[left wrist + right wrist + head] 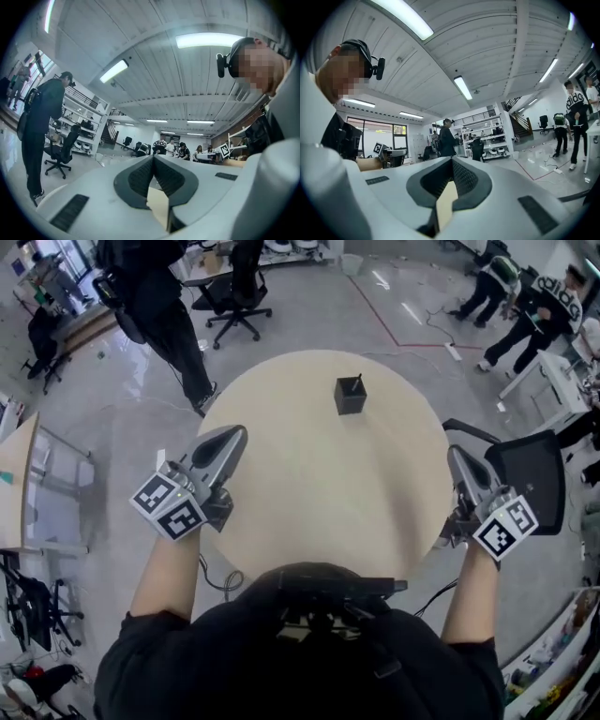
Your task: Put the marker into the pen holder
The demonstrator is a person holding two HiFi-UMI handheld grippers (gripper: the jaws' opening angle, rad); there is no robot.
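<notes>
A black square pen holder (350,396) stands on the far half of the round, light wooden table (319,493). A dark marker (356,381) sticks up out of it. My left gripper (234,433) is over the table's left edge, well short of the holder, jaws together and empty. My right gripper (455,452) is over the right edge, also shut with nothing in it. In the left gripper view the left gripper (153,157) points level out into the room. The right gripper (451,159) does the same in the right gripper view. Neither of these views shows the holder.
A black office chair (530,474) stands close to the table's right side. A person in black (159,306) stands beyond the table at the far left, near another office chair (234,296). More people (525,306) are at the far right. A desk (14,484) lies at the left.
</notes>
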